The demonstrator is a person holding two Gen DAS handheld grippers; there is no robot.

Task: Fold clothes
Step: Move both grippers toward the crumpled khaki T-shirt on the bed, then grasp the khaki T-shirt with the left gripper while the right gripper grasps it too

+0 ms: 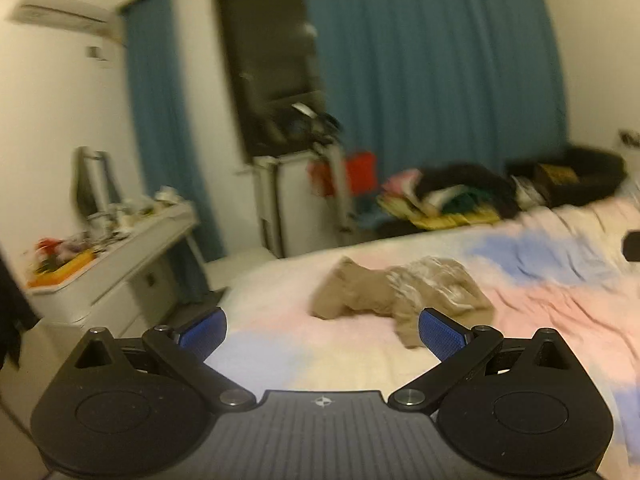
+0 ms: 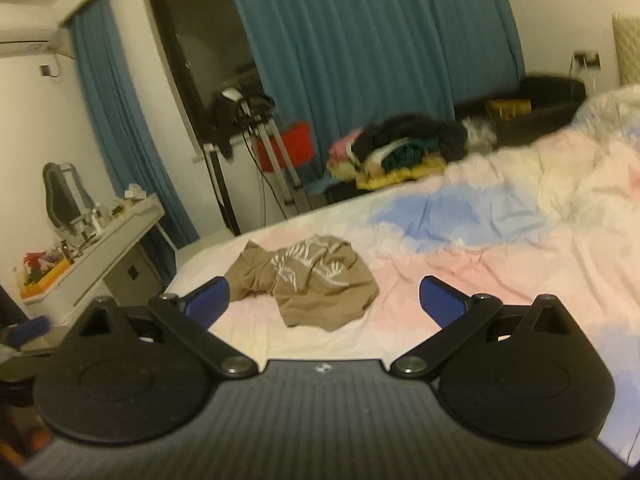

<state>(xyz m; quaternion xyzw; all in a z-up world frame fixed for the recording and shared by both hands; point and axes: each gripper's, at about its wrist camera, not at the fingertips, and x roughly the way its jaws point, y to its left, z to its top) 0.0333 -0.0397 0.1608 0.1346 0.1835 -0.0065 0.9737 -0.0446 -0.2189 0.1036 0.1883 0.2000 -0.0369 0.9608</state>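
On the bed (image 2: 500,272), near its foot-end corner, a tan T-shirt (image 2: 308,280) with a pale leaf-like print lies bunched in a heap, not yet spread or folded. Both tools hang above the bedding, clear of it: the left gripper (image 1: 322,332) has its blue pads wide apart and empty, and so does the right gripper (image 2: 324,300). The shirt looks thin, limp and light (it would sag and trail from any single pinch), so I'd take it at two edge points, hem or shoulders, though which edge is which is hard to tell.
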